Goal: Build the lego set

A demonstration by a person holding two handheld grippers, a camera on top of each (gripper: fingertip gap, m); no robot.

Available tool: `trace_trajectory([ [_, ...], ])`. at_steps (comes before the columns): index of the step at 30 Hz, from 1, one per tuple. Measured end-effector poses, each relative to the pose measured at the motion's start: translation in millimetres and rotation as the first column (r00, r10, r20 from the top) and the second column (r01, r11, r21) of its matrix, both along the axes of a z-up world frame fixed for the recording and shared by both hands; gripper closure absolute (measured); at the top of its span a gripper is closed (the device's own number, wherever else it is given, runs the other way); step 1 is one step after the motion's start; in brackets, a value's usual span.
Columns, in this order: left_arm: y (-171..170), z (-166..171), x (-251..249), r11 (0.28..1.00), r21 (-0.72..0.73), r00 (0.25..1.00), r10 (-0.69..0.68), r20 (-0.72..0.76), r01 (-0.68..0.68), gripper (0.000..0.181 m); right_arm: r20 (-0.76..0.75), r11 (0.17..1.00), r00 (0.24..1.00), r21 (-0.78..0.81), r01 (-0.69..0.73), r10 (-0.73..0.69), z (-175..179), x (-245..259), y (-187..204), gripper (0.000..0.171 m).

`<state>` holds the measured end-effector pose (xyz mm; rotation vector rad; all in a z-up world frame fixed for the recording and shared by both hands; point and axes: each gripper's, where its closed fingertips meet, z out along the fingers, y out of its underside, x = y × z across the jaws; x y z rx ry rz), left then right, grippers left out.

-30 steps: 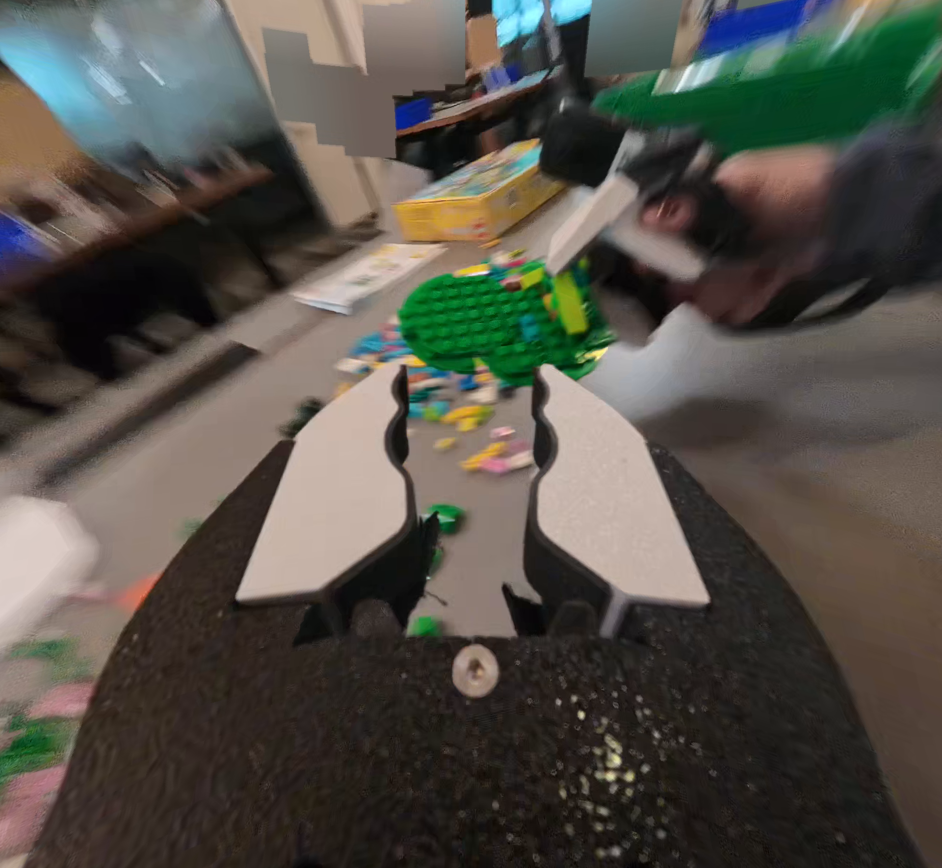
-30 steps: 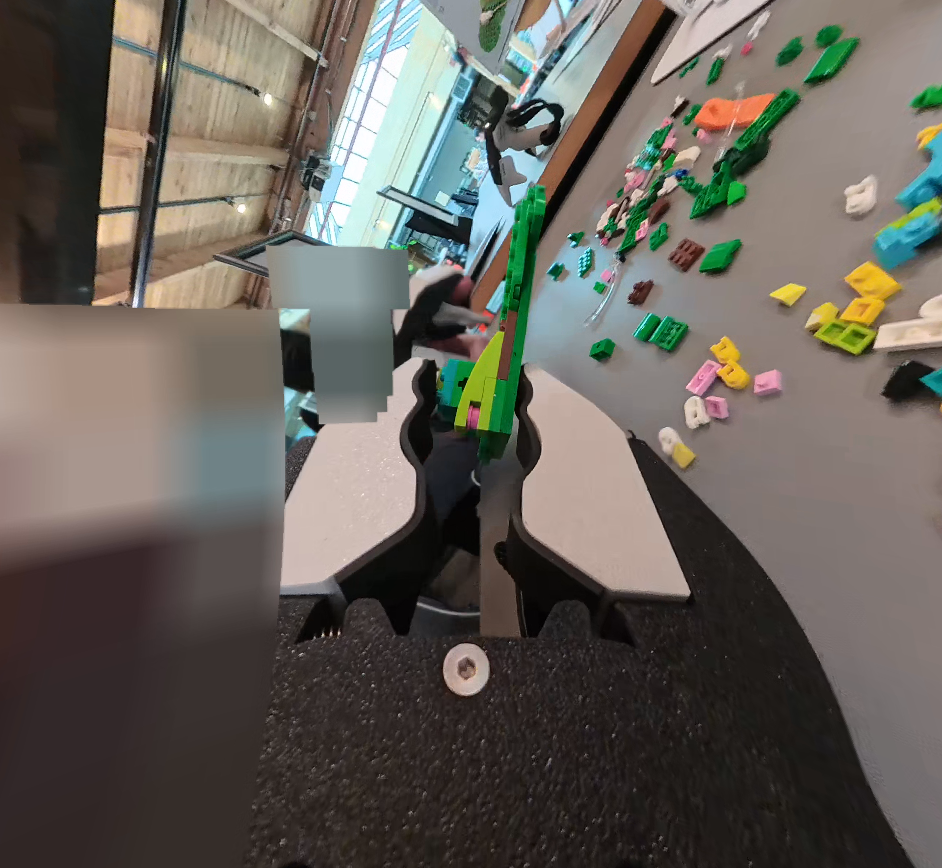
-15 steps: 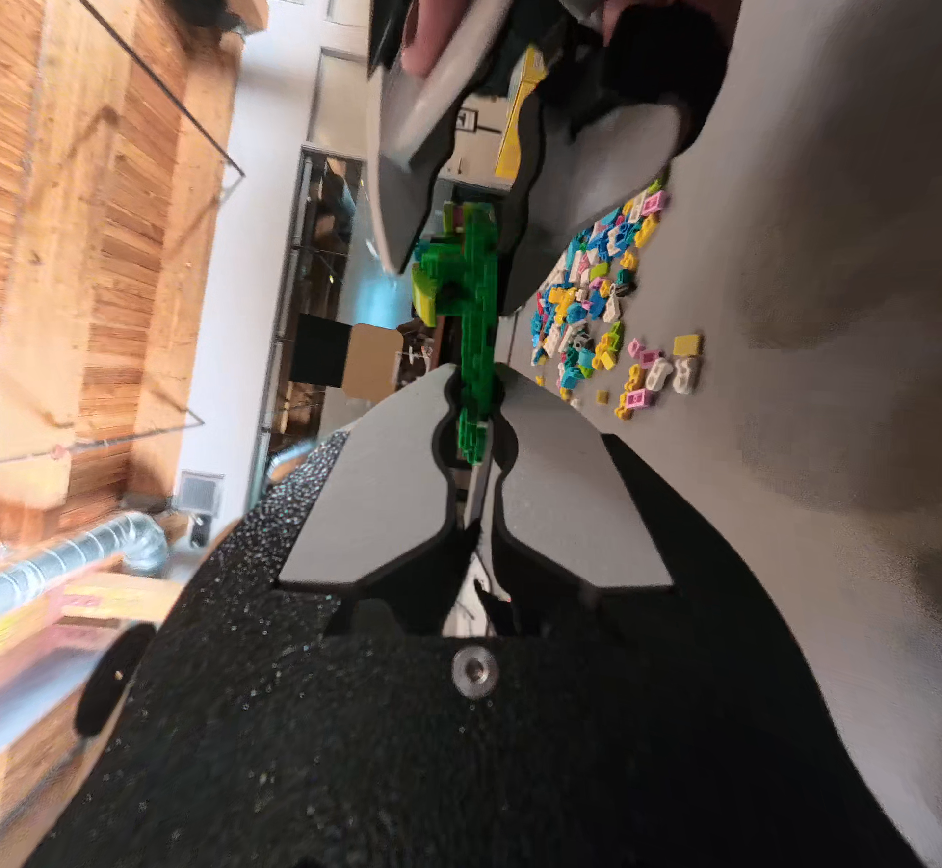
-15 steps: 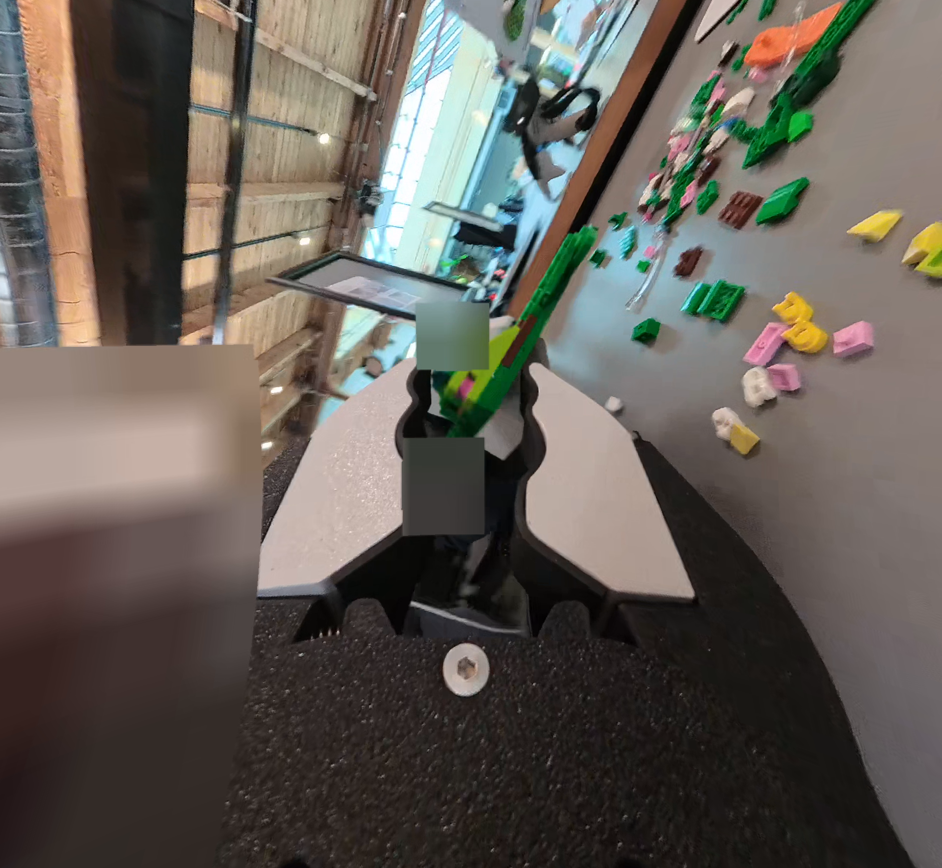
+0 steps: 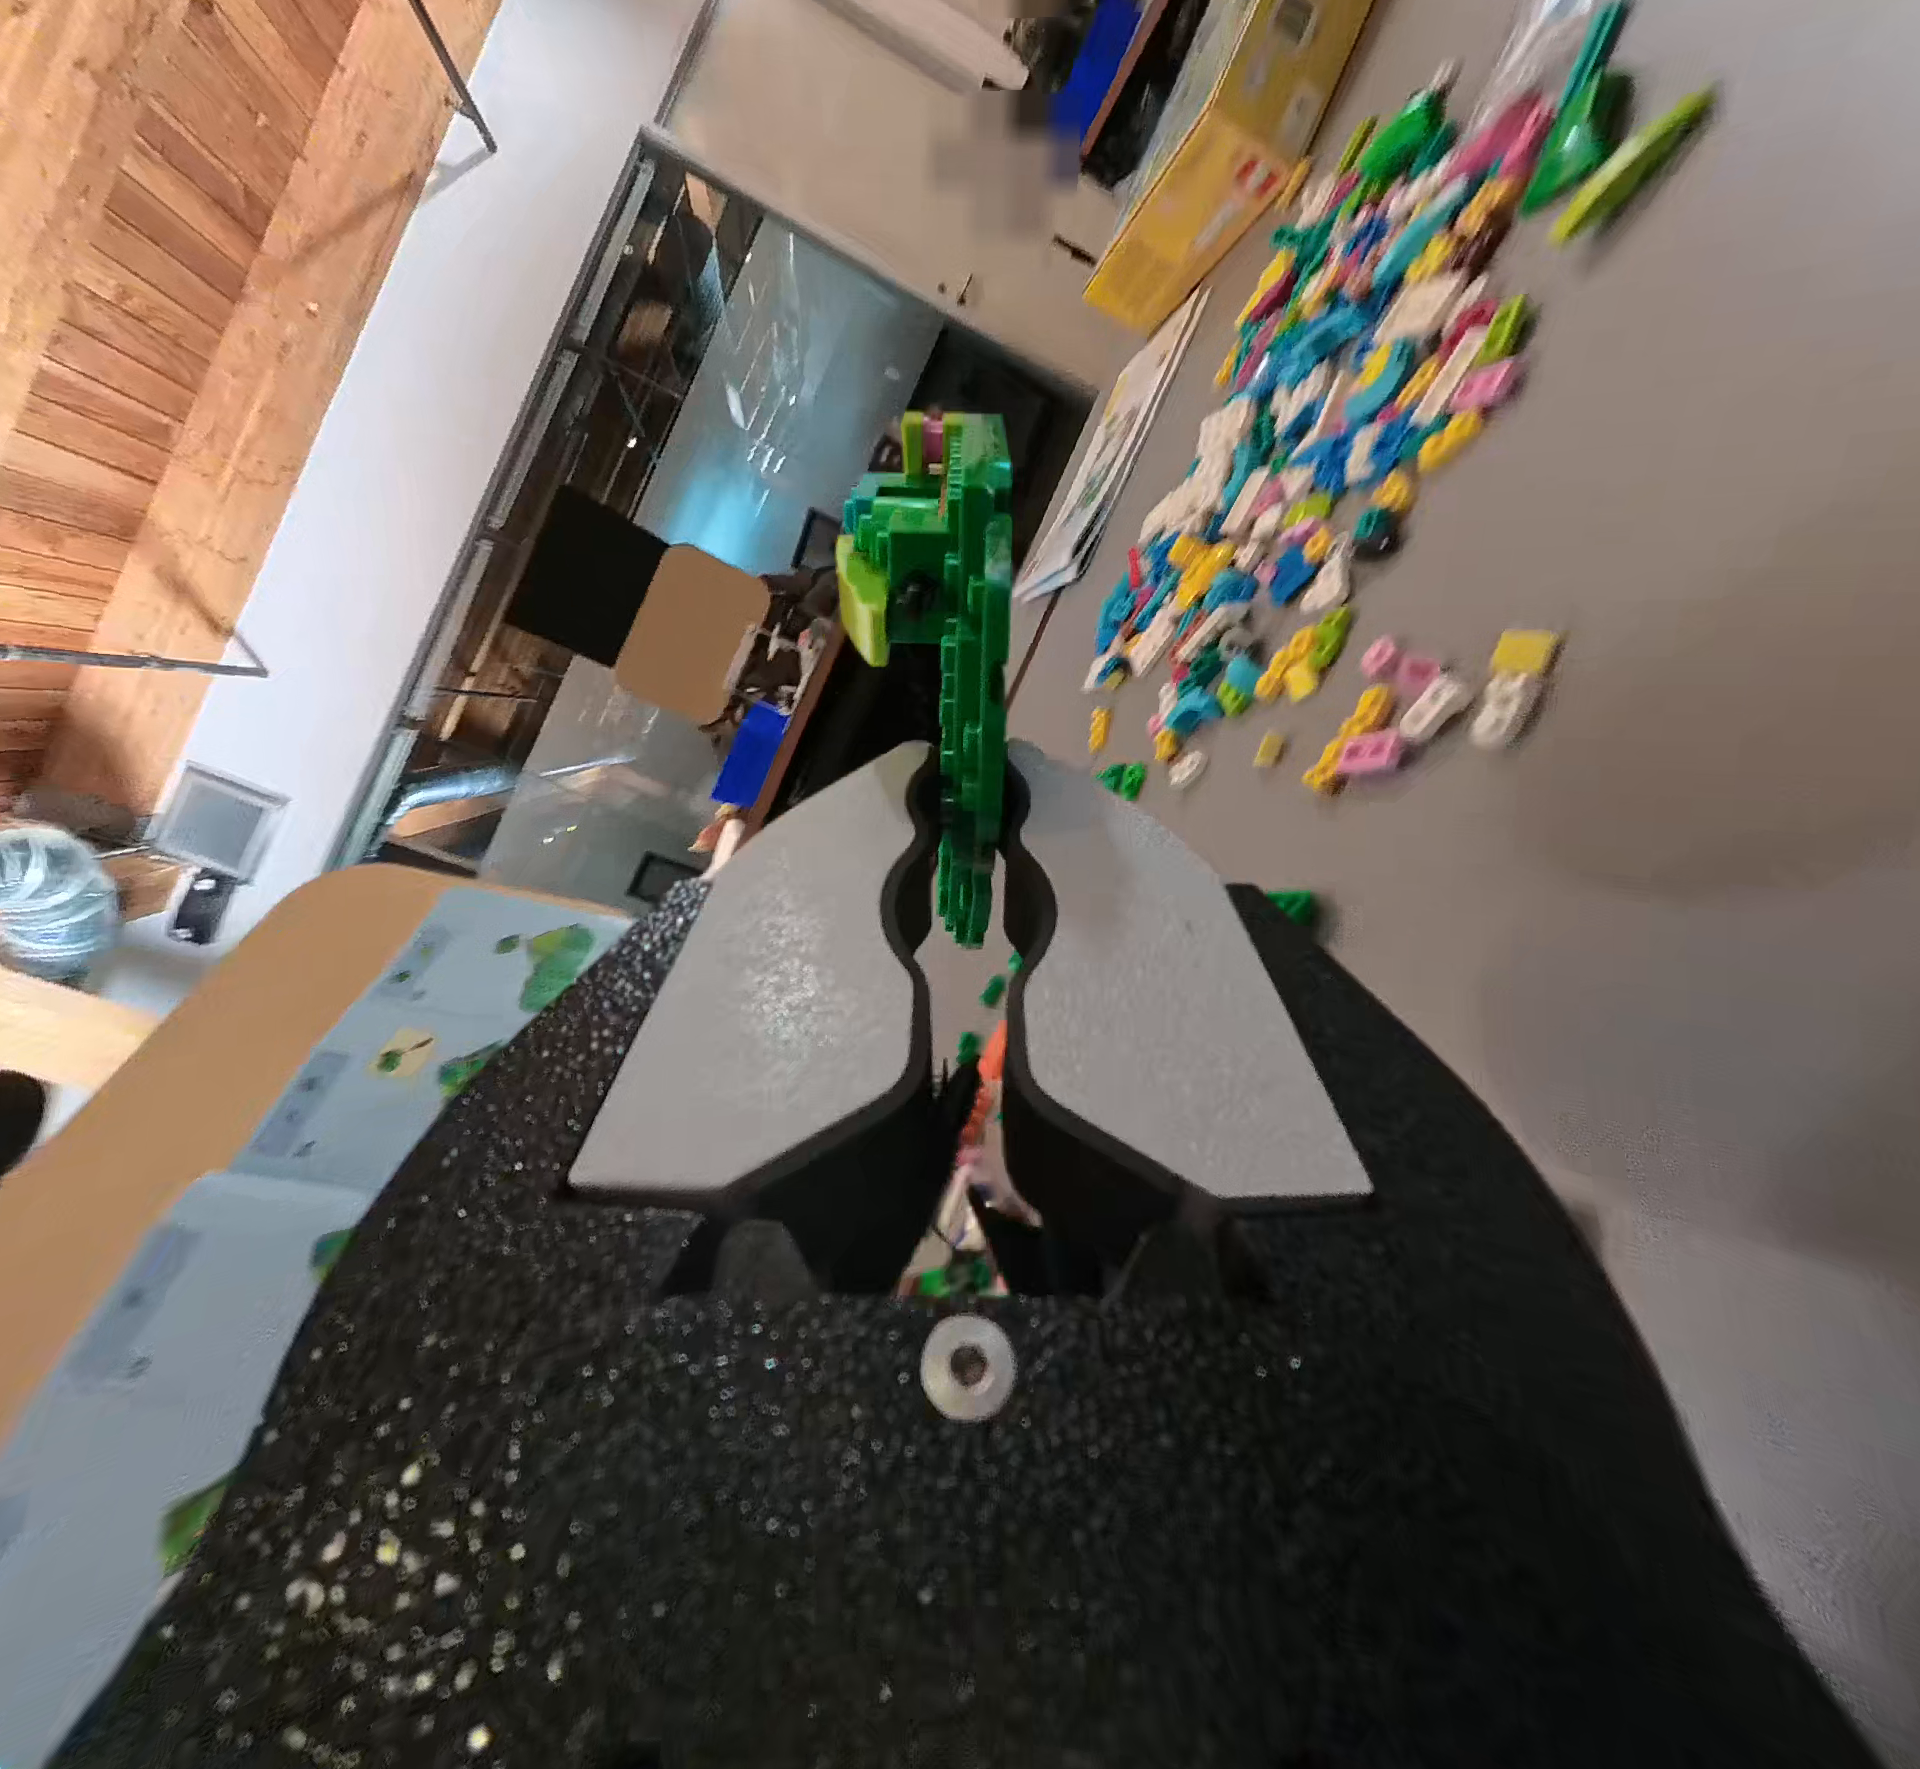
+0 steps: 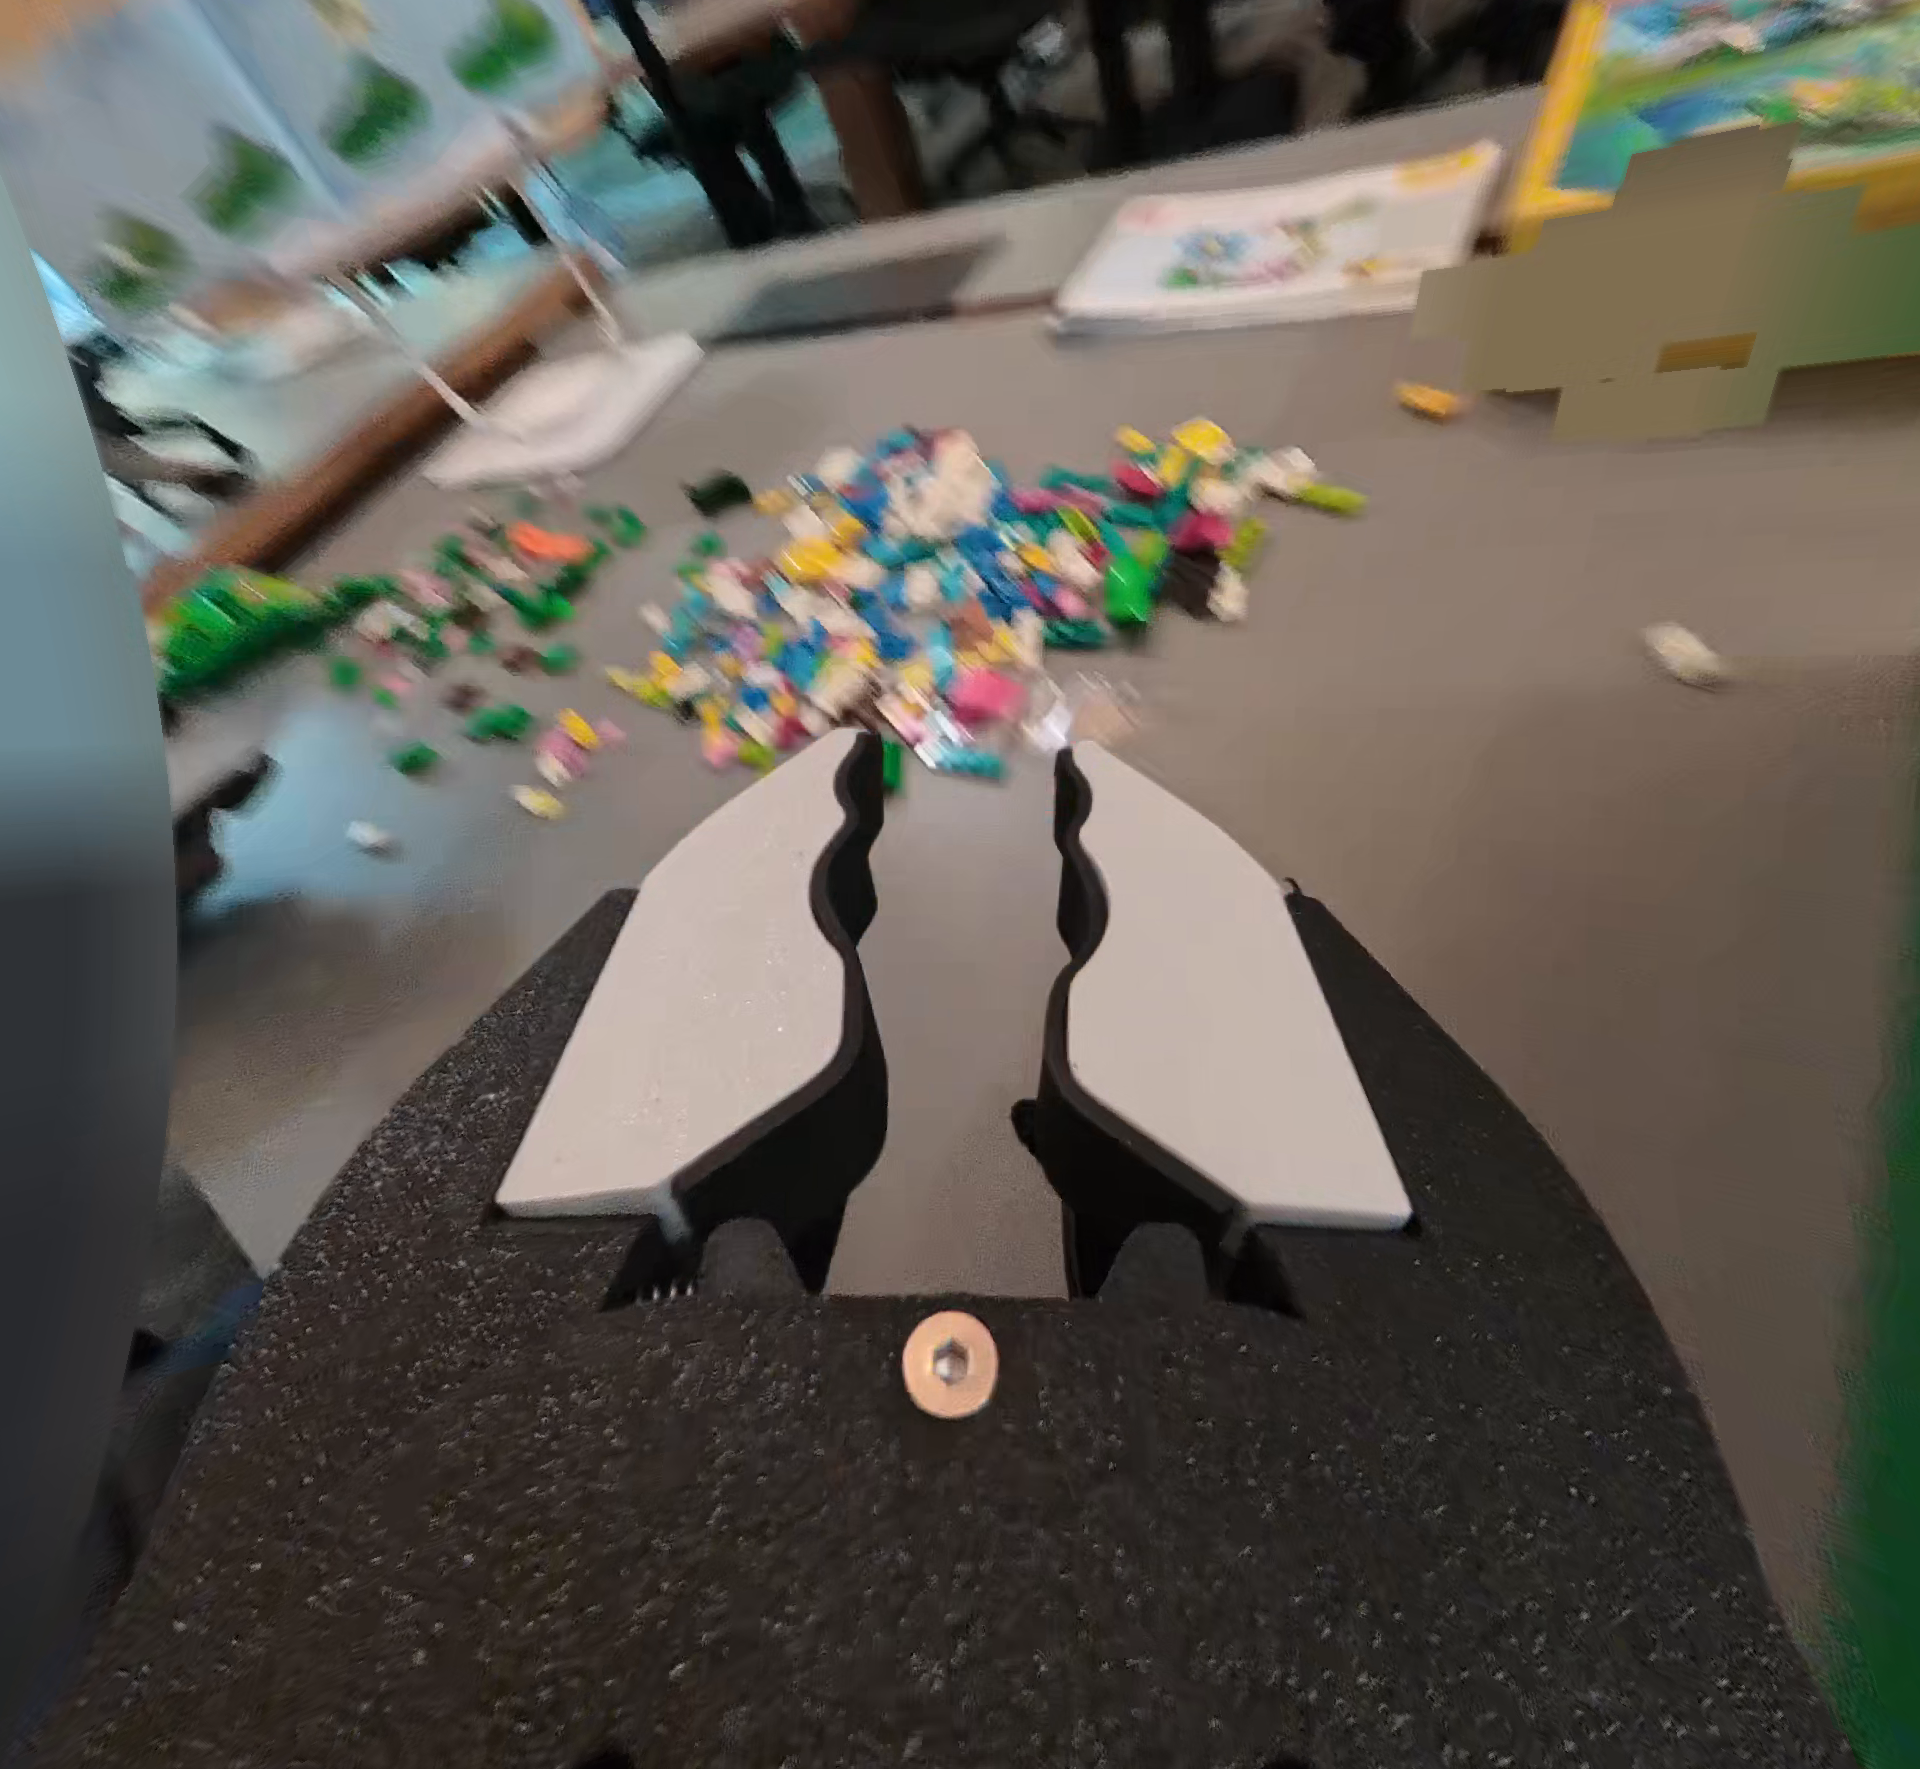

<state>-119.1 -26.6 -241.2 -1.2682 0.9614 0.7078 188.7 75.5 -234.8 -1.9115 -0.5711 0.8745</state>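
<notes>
Left gripper [image 5: 966,784] clamps green lego build [image 5: 961,618] edge-on, lifted off grey table [image 5: 1662,888]; right gripper [image 6: 966,763] open, empty. Loose bricks [image 6: 935,597], booklet [image 6: 1278,239], yellow box [image 5: 1236,150] beyond.

Both views are evenly lit by soft daylight, with the brightest patch seen at the glass partition [image 5: 748,389] in the left wrist view. Motion blur is spread across the right wrist view, where the loose brick pile [image 6: 935,597] is smeared and the table [image 6: 1455,784] edge softened. Faint shadows are cast on the grey surface. Straight lines are bent toward the edges by the wide-angle lens.
</notes>
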Motion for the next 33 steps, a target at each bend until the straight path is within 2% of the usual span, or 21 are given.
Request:
trace_trajectory([
  [4,4.8,-2.7,18.3,0.997,-0.045,0.996,-0.053,0.076,0.057,0.173,0.293,0.996,0.956,-0.087,-0.01,0.035,-46.1,37.9,-21.0,0.147],
  [6,4.4,-4.3,19.9,0.997,-0.051,0.995,-0.059,0.078,0.063,0.173,0.391,0.996,0.919,-0.083,-0.015,0.046,-59.0,46.7,-25.9,0.148],
  [9,3.2,-5.7,10.3,0.998,-0.043,0.997,-0.032,0.065,0.035,0.173,0.367,0.994,0.925,-0.082,-0.075,0.1,-56.3,30.6,-31.0,0.146],
  [13,5.6,-3.7,-16.0,0.999,-0.021,0.999,0.033,0.039,-0.032,0.173,0.344,0.98,0.918,-0.038,-0.197,0.198,-46.9,-14.8,-27.5,0.145],
  [15,8.2,-0.9,-35.9,0.996,-0.005,0.995,0.085,0.042,-0.085,0.173,0.356,0.961,0.894,-0.053,-0.27,0.271,-48.9,-39.9,-26.3,0.144],
  [19,9.1,8.8,-72.5,0.978,0.021,0.97,0.202,0.138,-0.206,0.173,0.394,0.914,0.829,-0.088,-0.396,0.397,-63.5,-84.1,-23.0,0.144],
  [21,10.0,7.2,-75.9,0.974,0.022,0.968,0.22,0.122,-0.225,0.173,0.403,0.892,0.799,-0.118,-0.437,0.445,-73.7,-100.9,-22.7,0.146],
  [25,10.2,-2.1,-51.0,0.988,0.005,0.988,0.154,0.023,-0.154,0.173,0.419,0.851,0.747,-0.154,-0.502,0.517,-83.8,-123.2,-28.4,0.147],
  [29,7.7,-12.5,-21.2,0.998,-0.015,0.995,0.056,-0.087,-0.057,0.173,0.51,0.828,0.669,-0.181,-0.53,0.54,-91.7,-131.6,-29.5,0.149],
  [33,4.9,-18.4,-7.7,0.999,-0.039,0.993,-0.006,-0.116,0.002,0.173,0.542,0.799,0.611,-0.221,-0.559,0.577,-100.2,-134.6,-23.5,0.149],
])
